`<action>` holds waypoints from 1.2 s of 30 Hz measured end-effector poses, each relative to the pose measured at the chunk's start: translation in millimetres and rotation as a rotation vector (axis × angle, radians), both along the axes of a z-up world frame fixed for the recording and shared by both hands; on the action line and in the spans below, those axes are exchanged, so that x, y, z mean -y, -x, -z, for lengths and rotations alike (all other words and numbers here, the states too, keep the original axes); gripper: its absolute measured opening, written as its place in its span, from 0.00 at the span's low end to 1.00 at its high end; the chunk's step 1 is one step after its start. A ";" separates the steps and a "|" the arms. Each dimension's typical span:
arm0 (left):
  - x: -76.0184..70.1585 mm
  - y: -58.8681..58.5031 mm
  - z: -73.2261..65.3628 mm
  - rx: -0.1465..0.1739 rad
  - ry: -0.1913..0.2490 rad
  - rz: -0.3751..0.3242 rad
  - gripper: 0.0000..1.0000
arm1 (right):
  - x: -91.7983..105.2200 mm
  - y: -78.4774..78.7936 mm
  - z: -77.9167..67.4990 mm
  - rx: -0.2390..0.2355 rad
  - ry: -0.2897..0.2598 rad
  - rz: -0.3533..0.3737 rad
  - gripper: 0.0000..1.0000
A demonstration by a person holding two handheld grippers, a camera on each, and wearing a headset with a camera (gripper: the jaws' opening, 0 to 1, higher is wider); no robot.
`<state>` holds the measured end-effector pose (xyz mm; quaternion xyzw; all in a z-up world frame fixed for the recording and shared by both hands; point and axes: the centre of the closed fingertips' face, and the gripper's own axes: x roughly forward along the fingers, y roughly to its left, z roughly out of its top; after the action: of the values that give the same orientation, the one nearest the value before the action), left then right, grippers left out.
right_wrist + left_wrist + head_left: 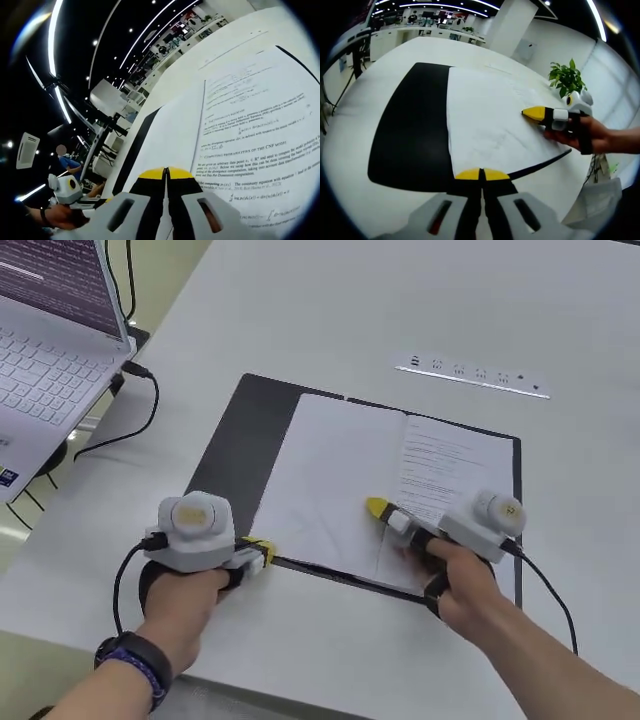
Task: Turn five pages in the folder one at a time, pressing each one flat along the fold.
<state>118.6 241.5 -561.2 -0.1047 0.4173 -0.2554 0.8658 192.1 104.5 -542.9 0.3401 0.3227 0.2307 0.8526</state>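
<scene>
White table (350,300), black folder (235,440) open. Your right tongs (378,508), closed and empty, press turned page (320,480) near fold (398,480). Left tongs (262,552), closed and empty, at folder's near edge. Next: sweep along fold.

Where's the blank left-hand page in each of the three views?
Head view: blank page, picture centre.
Left gripper view: blank page, centre.
Right gripper view: blank page, lower centre, left of the printed page.
Shared landmark: black folder cover along its left edge in all three.
</scene>
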 end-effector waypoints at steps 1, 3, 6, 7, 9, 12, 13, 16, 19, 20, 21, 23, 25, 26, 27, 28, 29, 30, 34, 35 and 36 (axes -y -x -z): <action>-0.1 0.0 0.0 0.000 0.001 -0.001 0.00 | 0.7 -1.9 -0.4 0.000 -0.003 0.005 0.00; -0.1 0.0 -0.2 -0.002 0.004 -0.004 0.00 | 1.9 -5.4 -0.5 0.001 -0.010 0.013 0.00; 0.0 -0.1 -0.3 -0.005 0.004 -0.006 0.00 | 3.7 -11.5 -0.7 0.003 -0.026 0.029 0.00; -0.1 -0.2 -0.3 -0.006 0.005 -0.007 0.00 | 4.0 -13.0 -1.2 0.004 -0.030 0.033 0.00; -0.2 -0.3 -0.3 -0.006 0.006 -0.009 0.00 | 5.1 -17.1 -1.5 0.007 -0.034 0.045 0.00; -0.2 -0.2 -0.8 -0.005 0.005 -0.011 0.00 | 6.8 -22.2 -1.1 0.008 -0.050 0.071 0.00; -0.1 -0.1 -0.9 -0.005 0.004 -0.011 0.00 | 6.9 -22.6 -1.1 0.008 -0.054 0.077 0.00; -0.4 0.0 -1.2 -0.006 0.003 -0.012 0.00 | 7.7 -26.2 -1.2 0.010 -0.067 0.089 0.00; -0.5 0.1 -1.1 -0.007 0.002 -0.013 0.00 | 8.5 -31.0 -2.1 0.013 -0.073 0.097 0.00; -0.6 0.1 -1.2 -0.007 0.002 -0.013 0.00 | 8.7 -32.4 -2.2 0.014 -0.074 0.099 0.00; -0.7 0.2 -1.3 -0.008 0.003 -0.015 0.00 | 8.8 -33.7 -2.6 0.016 -0.075 0.101 0.00; -0.5 0.5 -1.8 -0.008 0.003 -0.016 0.00 | 9.6 -36.7 -3.5 0.020 -0.077 0.106 0.00; -0.4 0.5 -1.9 -0.008 0.003 -0.016 0.00 | 10.7 -40.2 -4.4 0.024 -0.082 0.113 0.00; -0.5 0.5 -1.9 -0.008 0.003 -0.016 0.00 | 11.5 -42.0 -4.6 0.025 -0.084 0.116 0.00; -0.6 0.4 -1.9 -0.009 0.003 -0.016 0.00 | 12.6 -44.7 -5.0 0.028 -0.088 0.120 0.00; -0.6 0.4 -1.8 -0.010 0.003 -0.017 0.00 | 13.1 -46.1 -5.4 0.029 -0.090 0.122 0.00; -0.6 0.3 -1.8 -0.010 0.002 -0.017 0.00 | 13.4 -47.4 -5.6 0.030 -0.091 0.123 0.00; -0.6 0.0 -1.6 -0.010 0.001 -0.017 0.00 | 12.8 -48.1 -7.5 0.033 -0.093 0.122 0.00; -0.6 -0.2 -1.5 -0.013 0.002 -0.021 0.00 | 11.1 -48.4 -14.6 0.040 -0.096 0.137 0.00; -0.6 -0.2 -1.5 -0.014 0.002 -0.023 0.00 | 11.3 -49.5 -15.7 0.040 -0.098 0.144 0.00; -0.6 -0.1 -1.6 -0.013 0.002 -0.024 0.00 | 11.9 -50.6 -16.0 0.039 -0.098 0.150 0.00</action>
<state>118.8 242.1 -559.6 -0.1122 0.4216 -0.2448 0.8659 242.7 92.5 -526.9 0.4000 0.2679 0.1882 0.8560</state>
